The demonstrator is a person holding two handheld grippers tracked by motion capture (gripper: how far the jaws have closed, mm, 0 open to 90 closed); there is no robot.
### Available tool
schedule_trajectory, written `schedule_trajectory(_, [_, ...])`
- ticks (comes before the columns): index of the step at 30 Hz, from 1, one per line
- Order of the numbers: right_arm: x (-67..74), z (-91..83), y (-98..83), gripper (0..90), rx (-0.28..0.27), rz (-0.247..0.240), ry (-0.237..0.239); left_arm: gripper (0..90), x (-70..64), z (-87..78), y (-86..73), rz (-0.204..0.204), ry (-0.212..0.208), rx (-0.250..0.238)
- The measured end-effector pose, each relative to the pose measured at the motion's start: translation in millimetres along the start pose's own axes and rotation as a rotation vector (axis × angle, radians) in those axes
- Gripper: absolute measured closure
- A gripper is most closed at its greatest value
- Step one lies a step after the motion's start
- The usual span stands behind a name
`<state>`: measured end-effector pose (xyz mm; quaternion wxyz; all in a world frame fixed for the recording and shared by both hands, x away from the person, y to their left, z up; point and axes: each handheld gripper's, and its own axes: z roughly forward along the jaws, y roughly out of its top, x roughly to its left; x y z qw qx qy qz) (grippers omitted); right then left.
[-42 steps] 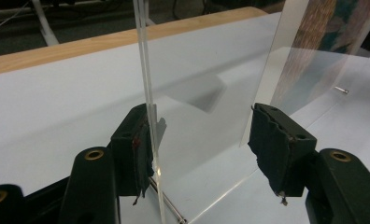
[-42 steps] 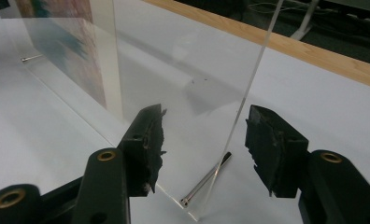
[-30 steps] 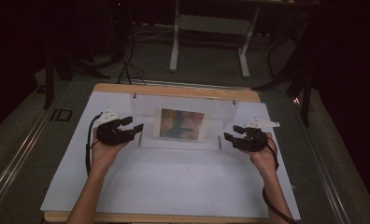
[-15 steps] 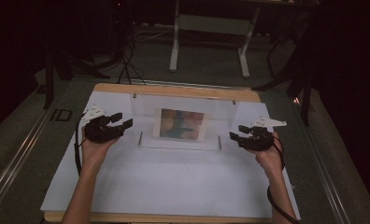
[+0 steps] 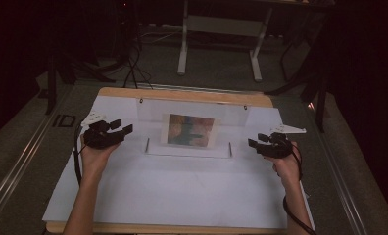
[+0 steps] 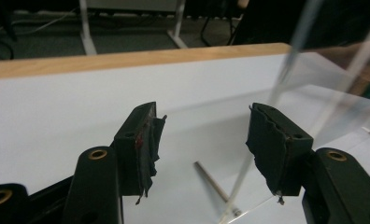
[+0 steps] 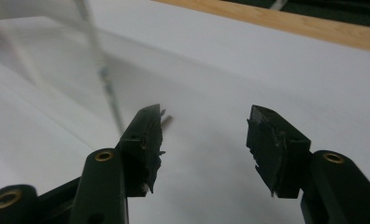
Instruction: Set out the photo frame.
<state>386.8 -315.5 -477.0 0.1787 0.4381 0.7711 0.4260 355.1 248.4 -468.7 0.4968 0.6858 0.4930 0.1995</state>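
Both hands have drawn outward since the earlier frames, away from the clear acrylic display stand (image 5: 189, 128) with its colourful picture card (image 5: 190, 130), and now sit nearer the edges of the white sheet-covered wooden table (image 5: 182, 196). From the high view, the stand sits mid-table toward the far edge, with the left gripper (image 5: 125, 131) well to its left and the right gripper (image 5: 251, 143) well to its right, each pointing inward at it.

Along the left gripper view, the left gripper (image 6: 202, 140) stands wide with nothing between its pads; the transparent panel's edge and a thin metal pin (image 6: 213, 183) lie just ahead.

Along the right gripper view, the right gripper (image 7: 204, 140) is equally wide and empty, the clear panel (image 7: 43, 51) off to one side.

The stand looks light, stiff, slick and scratch-prone; its side edges seem the safest hold, one gripper per side.
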Motion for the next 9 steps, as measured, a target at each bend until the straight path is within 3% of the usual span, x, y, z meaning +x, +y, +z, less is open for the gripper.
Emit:
schedule_trajectory(6, [-7.1, 2.4, -5.6, 44.7, -0.002, 0.031, -0.034, 43.1, 8.8, 5.6, -7.3, -0.026, 0.026, 0.028])
schedule_trajectory(9, [-10.8, 6.1, -10.1, 44.6, 0.015, 0.030, -0.066, 43.0, 14.6, 12.5, -14.2, -0.031, 0.062, 0.065])
